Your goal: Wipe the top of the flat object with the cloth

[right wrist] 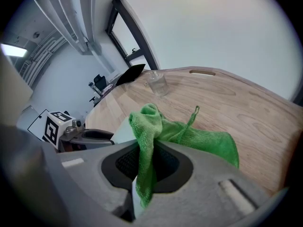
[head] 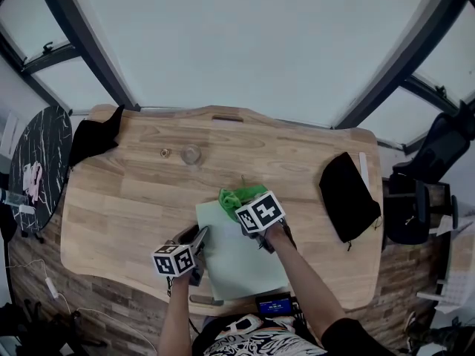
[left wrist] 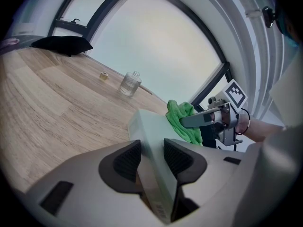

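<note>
The flat object, a pale green slab, lies at the middle of the worktop's front edge, its near end reaching that edge; the left gripper is clenched on its left long edge, both jaws pressed to the slab's faces; whether that side is raised off the wood is hard to judge. The green cloth sits bunched at the slab's far end, partly on it and partly spilling onto the wood beyond, a small loop sticking up from it; the right gripper has its jaws closed on an upright fold of the cloth, with the rest draped to the side.

Toward the back edge, left of centre, stands a small clear glass jar, with what looks like a little gold cap just beside it on its left; a black pouch lies near the right edge; a black fabric bundle hangs over the back left corner; a small dark device with a blue screen rests at the front edge, just beside the slab's near end.
</note>
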Demonstrator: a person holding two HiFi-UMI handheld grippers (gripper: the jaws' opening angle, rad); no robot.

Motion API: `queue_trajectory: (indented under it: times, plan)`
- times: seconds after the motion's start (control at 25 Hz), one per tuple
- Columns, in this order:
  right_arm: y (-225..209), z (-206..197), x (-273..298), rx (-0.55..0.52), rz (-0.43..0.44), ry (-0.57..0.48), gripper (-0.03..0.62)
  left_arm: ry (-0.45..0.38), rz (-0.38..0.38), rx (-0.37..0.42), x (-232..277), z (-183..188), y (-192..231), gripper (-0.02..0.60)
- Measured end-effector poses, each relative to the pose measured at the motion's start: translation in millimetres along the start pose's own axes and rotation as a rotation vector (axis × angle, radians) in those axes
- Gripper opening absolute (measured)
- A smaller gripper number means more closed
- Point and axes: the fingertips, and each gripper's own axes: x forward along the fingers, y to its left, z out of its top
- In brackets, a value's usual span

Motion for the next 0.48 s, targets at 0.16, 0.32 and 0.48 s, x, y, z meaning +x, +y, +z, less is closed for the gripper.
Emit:
queue_trajectory:
  times: [0.16, 0.32, 0.48]
  plan:
    - [7, 3, 5, -0.014, 0.001, -0.002, 0.038, -0.002, 0.002, 0.005, 0, 1, 0, 0.155]
    - [13, 5, 9, -0.028, 0.001, 0.006, 0.038, -0.002, -0.001, 0.003, 0, 1, 0, 0.155]
    - [20, 5, 13, -0.038, 0.006, 0.013, 0.038, -0.002, -0.004, 0.005, -2, -1, -1, 0.155]
